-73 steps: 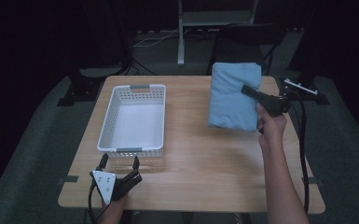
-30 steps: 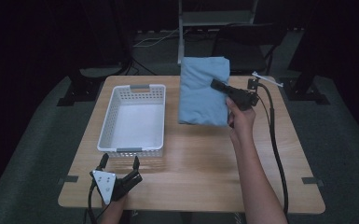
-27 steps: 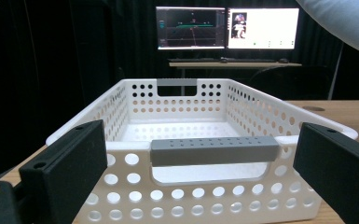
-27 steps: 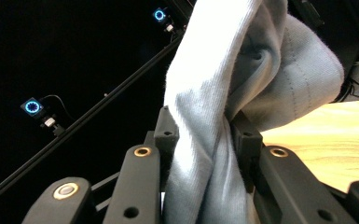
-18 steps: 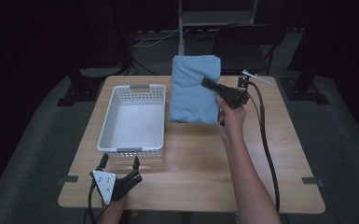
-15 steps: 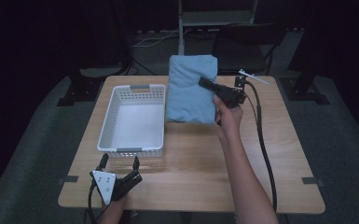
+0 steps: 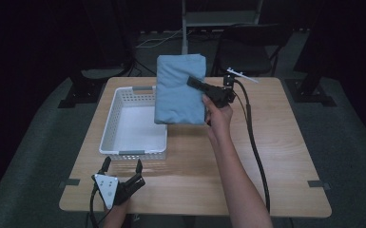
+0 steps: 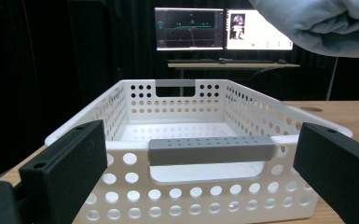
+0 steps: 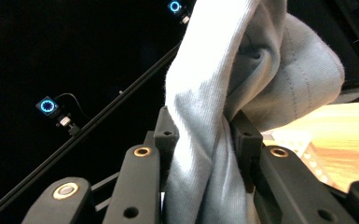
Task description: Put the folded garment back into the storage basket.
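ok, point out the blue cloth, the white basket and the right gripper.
blue cloth [image 7: 178,90], high view, middle of the folded face.
white basket [image 7: 132,153], high view, near rim by the grey handle.
right gripper [image 9: 205,140], right gripper view, midway between its fingers, shut on the cloth.

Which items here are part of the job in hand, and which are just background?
In use:
- folded blue cloth, clamped in the right gripper
- white basket, partly under the cloth
- left gripper, fingers apart, facing the basket

Just there:
- monitors on a far desk
- chair behind the table
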The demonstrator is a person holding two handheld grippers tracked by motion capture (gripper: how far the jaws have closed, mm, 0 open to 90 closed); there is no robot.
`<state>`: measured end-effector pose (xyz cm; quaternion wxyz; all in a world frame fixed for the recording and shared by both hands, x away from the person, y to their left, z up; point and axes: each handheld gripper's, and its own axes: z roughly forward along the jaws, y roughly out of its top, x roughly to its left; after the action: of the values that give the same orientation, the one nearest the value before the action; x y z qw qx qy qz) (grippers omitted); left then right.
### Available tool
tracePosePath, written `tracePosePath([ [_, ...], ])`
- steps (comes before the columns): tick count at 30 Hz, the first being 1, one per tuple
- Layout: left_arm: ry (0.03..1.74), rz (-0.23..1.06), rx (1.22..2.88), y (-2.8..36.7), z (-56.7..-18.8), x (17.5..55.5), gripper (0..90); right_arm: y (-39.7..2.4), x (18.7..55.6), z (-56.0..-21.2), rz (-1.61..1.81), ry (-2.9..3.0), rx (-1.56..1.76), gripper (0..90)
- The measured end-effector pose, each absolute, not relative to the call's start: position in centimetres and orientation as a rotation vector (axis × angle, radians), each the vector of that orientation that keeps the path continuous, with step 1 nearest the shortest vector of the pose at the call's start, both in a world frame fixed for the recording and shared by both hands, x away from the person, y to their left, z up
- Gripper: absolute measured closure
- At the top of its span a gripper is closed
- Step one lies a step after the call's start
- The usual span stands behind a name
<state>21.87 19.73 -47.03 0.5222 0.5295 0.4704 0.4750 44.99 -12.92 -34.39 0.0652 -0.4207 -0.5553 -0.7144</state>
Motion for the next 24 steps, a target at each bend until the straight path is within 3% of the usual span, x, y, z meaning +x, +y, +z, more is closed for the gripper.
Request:
tracePosePath([
  [24,1.121,1.13,1.271,19.8,-47.0,21.9,3.6,-6.1,46.1,-35.2,-2.089,-1.655,-1.2,70.4],
])
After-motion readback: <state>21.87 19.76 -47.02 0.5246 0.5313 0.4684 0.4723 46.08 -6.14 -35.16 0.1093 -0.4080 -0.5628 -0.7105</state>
